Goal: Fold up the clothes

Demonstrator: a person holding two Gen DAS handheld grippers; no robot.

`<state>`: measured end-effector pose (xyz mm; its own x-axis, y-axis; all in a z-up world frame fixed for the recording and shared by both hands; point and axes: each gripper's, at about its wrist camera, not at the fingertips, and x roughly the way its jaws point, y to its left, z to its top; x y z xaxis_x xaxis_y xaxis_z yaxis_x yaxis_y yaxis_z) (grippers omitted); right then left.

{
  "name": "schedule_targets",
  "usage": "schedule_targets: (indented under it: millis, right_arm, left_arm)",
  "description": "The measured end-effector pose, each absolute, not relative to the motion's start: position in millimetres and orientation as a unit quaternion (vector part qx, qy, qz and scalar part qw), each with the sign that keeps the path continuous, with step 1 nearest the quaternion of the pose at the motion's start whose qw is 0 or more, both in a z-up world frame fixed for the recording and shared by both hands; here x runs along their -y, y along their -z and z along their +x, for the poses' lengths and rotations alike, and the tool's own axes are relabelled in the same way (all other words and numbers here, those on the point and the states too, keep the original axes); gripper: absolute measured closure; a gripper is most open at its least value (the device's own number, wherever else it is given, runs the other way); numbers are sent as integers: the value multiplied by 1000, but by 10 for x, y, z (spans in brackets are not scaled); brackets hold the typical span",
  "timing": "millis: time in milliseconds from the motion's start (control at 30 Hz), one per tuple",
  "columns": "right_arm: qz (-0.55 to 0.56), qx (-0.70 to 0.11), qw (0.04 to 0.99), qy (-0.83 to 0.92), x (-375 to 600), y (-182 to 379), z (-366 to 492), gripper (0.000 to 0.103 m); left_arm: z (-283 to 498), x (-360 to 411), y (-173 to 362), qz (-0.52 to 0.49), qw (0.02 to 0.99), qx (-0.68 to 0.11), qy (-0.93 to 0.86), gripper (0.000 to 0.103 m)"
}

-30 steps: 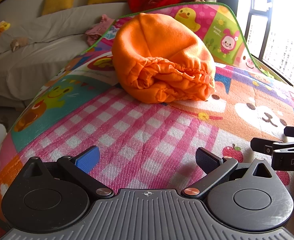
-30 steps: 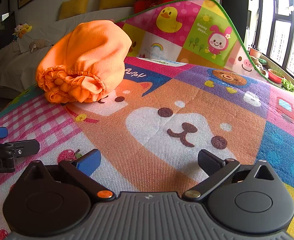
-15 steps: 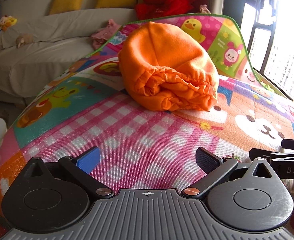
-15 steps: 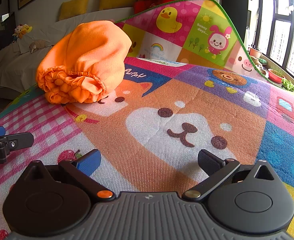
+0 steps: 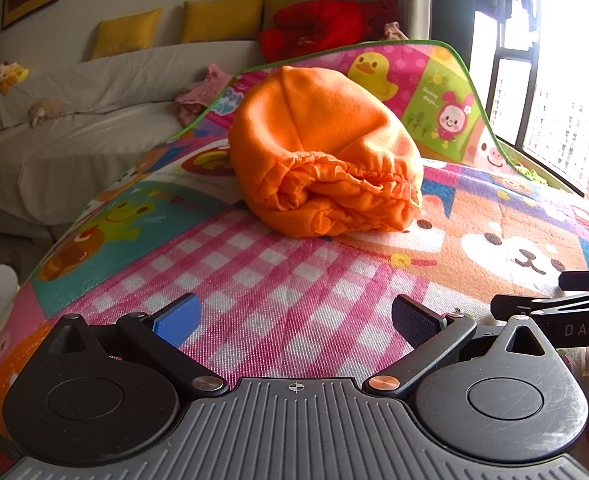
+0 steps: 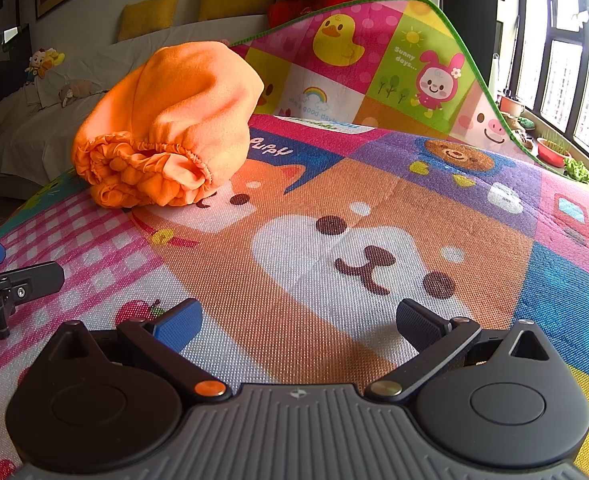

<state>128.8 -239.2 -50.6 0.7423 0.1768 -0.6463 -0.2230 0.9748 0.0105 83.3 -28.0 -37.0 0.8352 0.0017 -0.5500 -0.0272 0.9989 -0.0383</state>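
Observation:
An orange garment [image 5: 326,156] lies folded into a thick bundle on the colourful play mat [image 5: 278,288], its gathered elastic edge facing me. It also shows at the upper left of the right wrist view [image 6: 170,128]. My left gripper [image 5: 296,318] is open and empty, low over the pink checked part of the mat, well short of the bundle. My right gripper [image 6: 298,322] is open and empty over the bear face print, to the right of the bundle. Each gripper shows at the edge of the other's view.
The mat's [image 6: 374,220] far corner is curled upward behind the garment. A white-covered sofa [image 5: 74,140] with yellow cushions [image 5: 222,18], a red item [image 5: 314,28] and soft toys stands behind. Windows [image 6: 566,64] and potted plants line the right side.
The left gripper has drawn back and risen a little, so the bundle looks smaller and farther. The right gripper has barely moved. Both stay open and empty.

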Motion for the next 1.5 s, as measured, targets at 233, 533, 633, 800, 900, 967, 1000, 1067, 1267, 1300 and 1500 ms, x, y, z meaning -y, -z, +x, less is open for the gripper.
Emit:
schedule_targets:
  millis: [233,533,633,800,900,967,1000,1067,1267,1300,1500]
  right_arm:
    - [-63,-330,936,-108,2306,497,1270,0]
    - [-33,-338,931,-136,2412,516,1366,0]
    - [-45,-337,931,-131,2367,523,1352,0]
    - [-46,-338,931,-131,2368,523,1352,0]
    - [-44,-338,931,-131,2372,523,1359,0]
    - [-45,-338,931,-131,2369,522,1359,0]
    - [-45,-338,931,-131,2368,522,1360,0]
    - [-45,-338,931,-131,2367,521,1360,0]
    - [-45,-338,931,-131,2373,520,1357,0]
    - [-45,-338,931,-131,2372,520,1356,0]
    - [-45,-338,931,-130,2367,517,1355,0]
  left_arm:
    - [768,339,299,10,964,-265,-27,0]
    - [783,293,321,-9,961,-276,-12,0]
    - [779,308,329,-4,961,-275,-19,0]
    - [779,309,344,-2,960,-278,-18,0]
    - [785,299,347,-5,960,-281,-18,0]
    - [785,293,349,-7,959,-282,-17,0]
    - [786,290,350,-8,959,-283,-17,0]
    - [787,284,352,-11,959,-284,-16,0]
    - [792,288,358,-11,957,-288,-16,0]
    - [791,291,358,-10,958,-288,-16,0]
    - [783,304,354,-5,959,-284,-14,0]
